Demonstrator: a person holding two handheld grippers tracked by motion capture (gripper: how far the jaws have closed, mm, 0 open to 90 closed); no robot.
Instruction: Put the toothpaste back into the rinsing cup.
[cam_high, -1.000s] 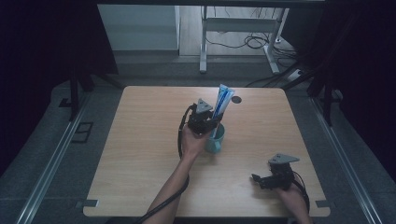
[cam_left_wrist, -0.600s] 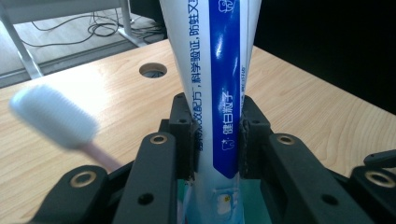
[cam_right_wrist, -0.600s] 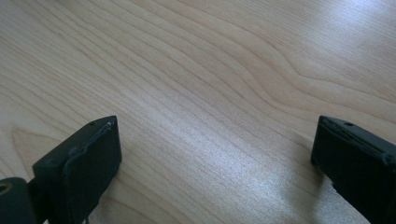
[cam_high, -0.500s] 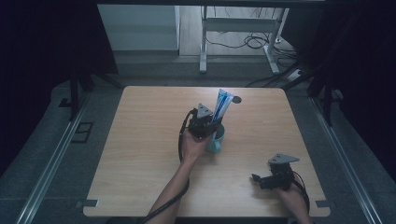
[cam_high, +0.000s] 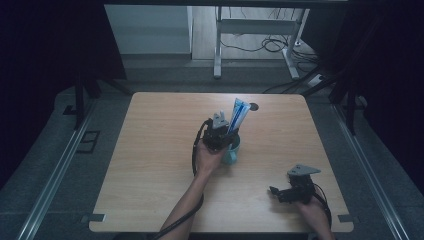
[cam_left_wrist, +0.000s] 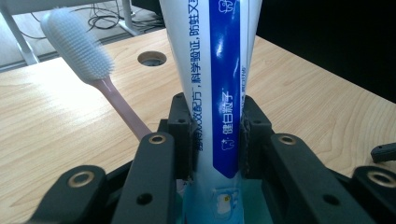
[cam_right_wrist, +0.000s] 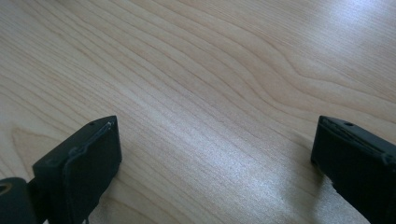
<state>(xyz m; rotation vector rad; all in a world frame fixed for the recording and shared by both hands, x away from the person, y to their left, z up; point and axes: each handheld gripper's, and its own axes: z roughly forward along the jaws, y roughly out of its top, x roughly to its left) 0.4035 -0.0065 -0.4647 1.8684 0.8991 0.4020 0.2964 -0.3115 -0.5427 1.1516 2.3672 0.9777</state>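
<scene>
The left gripper (cam_high: 227, 131) is sitting near the middle of the wooden table (cam_high: 150, 165), held from below by the person's left hand (cam_high: 209, 157). In the left gripper view its 2 black jaws are pressing on either side of a white-and-blue toothpaste tube (cam_left_wrist: 212, 93), which is standing upright between the pads (cam_left_wrist: 183, 140); the jaws are standing only as far apart as the tube is wide. The tube's lower end is reaching down into a teal cup (cam_high: 233, 149), which is standing on the table just beside the left hand. In the high view the tube (cam_high: 237, 116) is rising above the gripper and leaning slightly toward the far edge.

A toothbrush (cam_left_wrist: 88, 60) with pale bristles and a pink handle is leaning out to the left of the tube, its handle running down behind the left jaw. A round cable hole (cam_left_wrist: 152, 58) is lying in the tabletop beyond it.

The right gripper (cam_high: 280, 192) is resting low near the front right corner of the table, well apart from the cup. In the right gripper view its 2 jaws are standing wide apart over bare wood (cam_right_wrist: 210, 93), with nothing between them.
</scene>
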